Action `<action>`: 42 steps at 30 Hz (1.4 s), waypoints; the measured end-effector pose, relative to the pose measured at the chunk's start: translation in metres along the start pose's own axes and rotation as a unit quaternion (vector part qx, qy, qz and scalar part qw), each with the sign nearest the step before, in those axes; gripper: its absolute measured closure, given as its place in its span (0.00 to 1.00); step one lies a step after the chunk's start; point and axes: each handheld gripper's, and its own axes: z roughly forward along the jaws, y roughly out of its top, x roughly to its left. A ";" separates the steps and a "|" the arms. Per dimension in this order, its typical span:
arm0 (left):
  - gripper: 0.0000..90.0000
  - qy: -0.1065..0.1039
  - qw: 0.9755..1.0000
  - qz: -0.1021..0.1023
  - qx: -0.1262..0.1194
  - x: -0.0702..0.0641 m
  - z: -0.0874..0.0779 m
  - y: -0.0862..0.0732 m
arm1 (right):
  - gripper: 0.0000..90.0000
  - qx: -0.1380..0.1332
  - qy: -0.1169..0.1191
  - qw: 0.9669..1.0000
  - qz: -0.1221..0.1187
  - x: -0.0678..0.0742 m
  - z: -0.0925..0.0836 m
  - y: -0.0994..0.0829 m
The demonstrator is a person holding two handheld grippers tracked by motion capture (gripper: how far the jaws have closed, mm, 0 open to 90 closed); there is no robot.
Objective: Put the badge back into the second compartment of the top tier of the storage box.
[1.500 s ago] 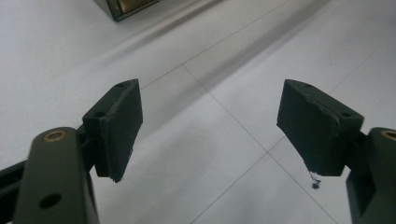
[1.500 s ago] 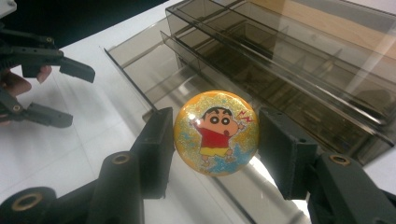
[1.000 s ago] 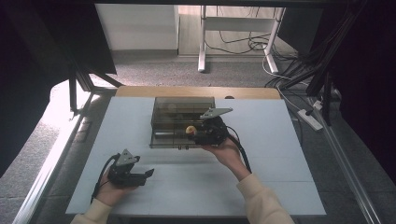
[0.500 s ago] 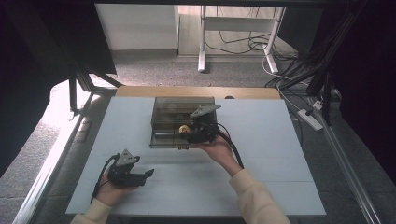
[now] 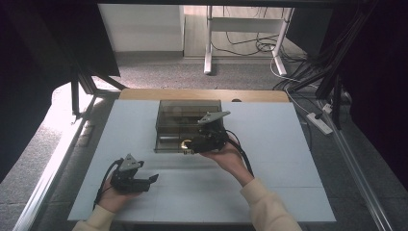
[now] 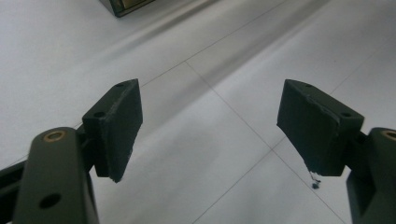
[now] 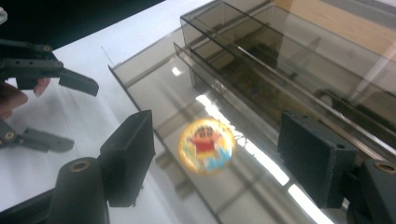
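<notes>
While grey carpet and cables fill the frame's top, the white table [image 5: 288, 159] spans the middle (wood edge behind); centre, the smoky box [image 5: 187, 113] carries a cartoon badge [image 7: 206, 145], right gripper [image 7: 219, 156] just opened around it, left gripper [image 6: 210, 128] released lower left.

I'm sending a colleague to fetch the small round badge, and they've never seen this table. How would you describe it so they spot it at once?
Start at the white table and find the smoky transparent box near its far edge. On the box's low front tray, between the open jaws of the right gripper, lies the round badge. It is the one bright thing there: a yellow disc with a cartoon child in red.
</notes>
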 end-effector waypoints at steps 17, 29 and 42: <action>0.26 0.001 1.000 -0.002 0.003 -0.001 0.001 0.001 | 0.30 -0.024 -0.035 0.999 0.021 -0.016 -0.067 -0.066; 0.26 0.000 1.000 -0.004 -0.002 -0.001 0.000 0.001 | 0.30 0.004 -0.067 0.997 0.032 -0.026 -0.107 -0.120; 0.25 -0.007 1.000 -0.002 -0.019 -0.002 -0.004 0.007 | 0.30 -0.002 -0.075 0.995 0.070 -0.043 -0.132 -0.178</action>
